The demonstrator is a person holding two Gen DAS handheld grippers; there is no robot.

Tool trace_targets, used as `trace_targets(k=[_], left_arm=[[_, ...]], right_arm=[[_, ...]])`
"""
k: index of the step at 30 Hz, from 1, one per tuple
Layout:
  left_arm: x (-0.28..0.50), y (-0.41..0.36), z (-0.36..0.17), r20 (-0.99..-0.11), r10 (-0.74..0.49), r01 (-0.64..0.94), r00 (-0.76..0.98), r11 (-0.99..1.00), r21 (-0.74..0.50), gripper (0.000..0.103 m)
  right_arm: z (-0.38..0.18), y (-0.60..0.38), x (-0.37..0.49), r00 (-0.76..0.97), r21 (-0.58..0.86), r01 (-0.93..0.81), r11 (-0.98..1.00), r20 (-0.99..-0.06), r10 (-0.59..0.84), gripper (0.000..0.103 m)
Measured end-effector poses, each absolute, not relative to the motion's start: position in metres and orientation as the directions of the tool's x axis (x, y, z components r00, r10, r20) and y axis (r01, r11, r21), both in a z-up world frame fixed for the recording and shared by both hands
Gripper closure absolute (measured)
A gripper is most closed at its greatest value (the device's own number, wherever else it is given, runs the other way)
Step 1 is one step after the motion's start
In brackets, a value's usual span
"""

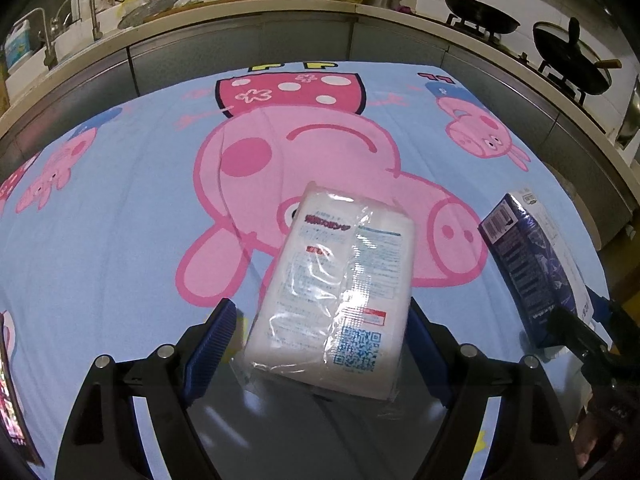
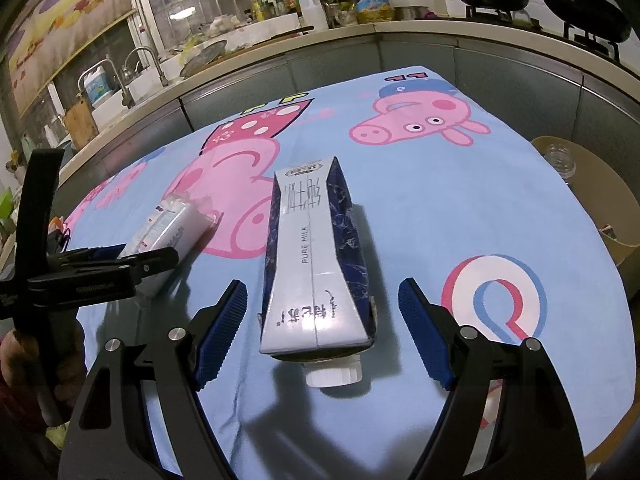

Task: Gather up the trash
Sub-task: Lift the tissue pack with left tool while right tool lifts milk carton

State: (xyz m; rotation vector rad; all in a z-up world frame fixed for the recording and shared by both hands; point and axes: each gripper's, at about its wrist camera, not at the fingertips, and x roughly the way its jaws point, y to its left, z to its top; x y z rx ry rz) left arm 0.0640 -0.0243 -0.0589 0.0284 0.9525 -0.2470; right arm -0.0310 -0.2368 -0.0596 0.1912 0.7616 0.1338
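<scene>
You are looking at a white plastic-wrapped pack [image 1: 332, 300] lying flat on the blue cartoon cloth; a dented blue-and-white milk carton [image 2: 316, 268] is lying on its side beside it, its white cap facing you.

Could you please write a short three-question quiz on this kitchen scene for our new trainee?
1. True or false: the right gripper is clamped shut on the milk carton.
2. What lies between the left gripper fingers?
A. a glass bottle
B. a white plastic-wrapped pack
C. a frying pan
3. Fill in: beyond the table's edge on the right gripper's outer side stands a tan ____ with a clear bottle inside.

Key:
1. False; the jaws stand open on either side of the carton, pads apart from it.
2. B
3. bin
</scene>
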Motion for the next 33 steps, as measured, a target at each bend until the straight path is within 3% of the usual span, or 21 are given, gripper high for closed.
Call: trace_targets(k=[33], left_arm=[[0.061, -0.0252, -0.0614, -0.804, -0.202, 0.225, 0.56, 0.97, -0.087, 0.026]], right_arm=[[-0.0647, -0.2436, -0.03, 0.711, 0.218, -0.027, 0.976, -0.682, 0.172, 0.026]])
